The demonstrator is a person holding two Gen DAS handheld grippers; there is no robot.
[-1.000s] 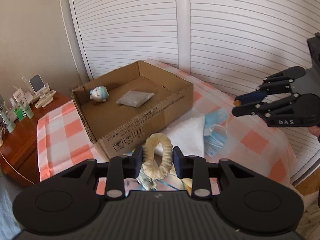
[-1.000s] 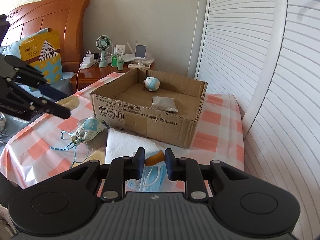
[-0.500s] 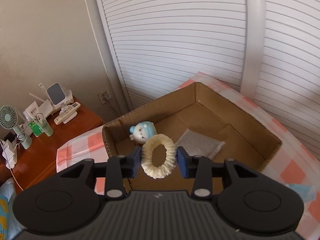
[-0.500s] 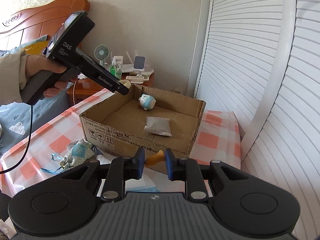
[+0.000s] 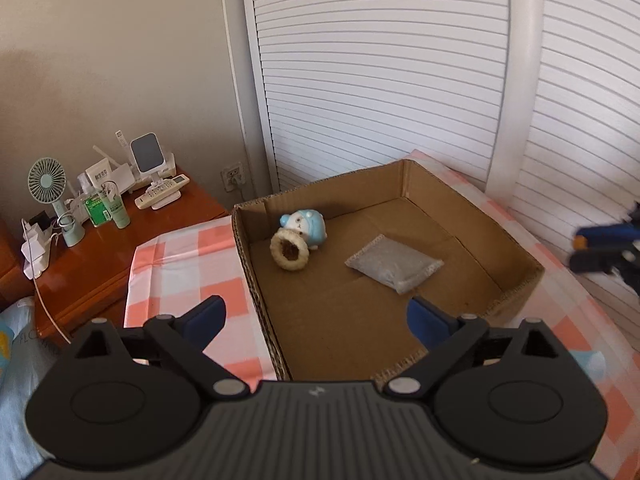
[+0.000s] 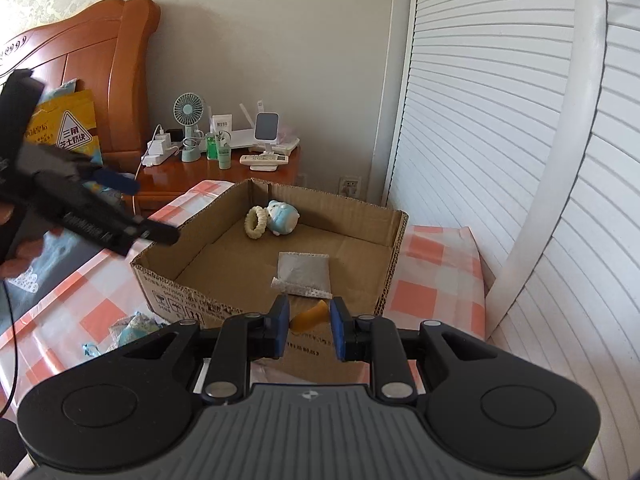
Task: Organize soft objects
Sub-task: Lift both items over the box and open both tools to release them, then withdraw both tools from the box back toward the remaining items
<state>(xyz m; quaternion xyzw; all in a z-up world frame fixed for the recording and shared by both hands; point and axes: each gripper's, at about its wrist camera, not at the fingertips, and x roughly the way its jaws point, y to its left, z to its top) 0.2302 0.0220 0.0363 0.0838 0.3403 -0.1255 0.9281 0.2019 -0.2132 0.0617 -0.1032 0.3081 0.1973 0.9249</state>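
Where it leans, cream scrunchie looks fuzzy.

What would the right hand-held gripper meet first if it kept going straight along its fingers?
Probably the near wall of the cardboard box. The right hand-held gripper, shut on an orange piece, sits close to that wall; if it clears the rim, the grey pouch comes next. Depth is unclear.

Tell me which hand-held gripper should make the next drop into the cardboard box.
Right. The right hand-held gripper already pinches an orange piece at the cardboard box near wall. The left hand-held gripper is open and empty, its cream ring already inside.
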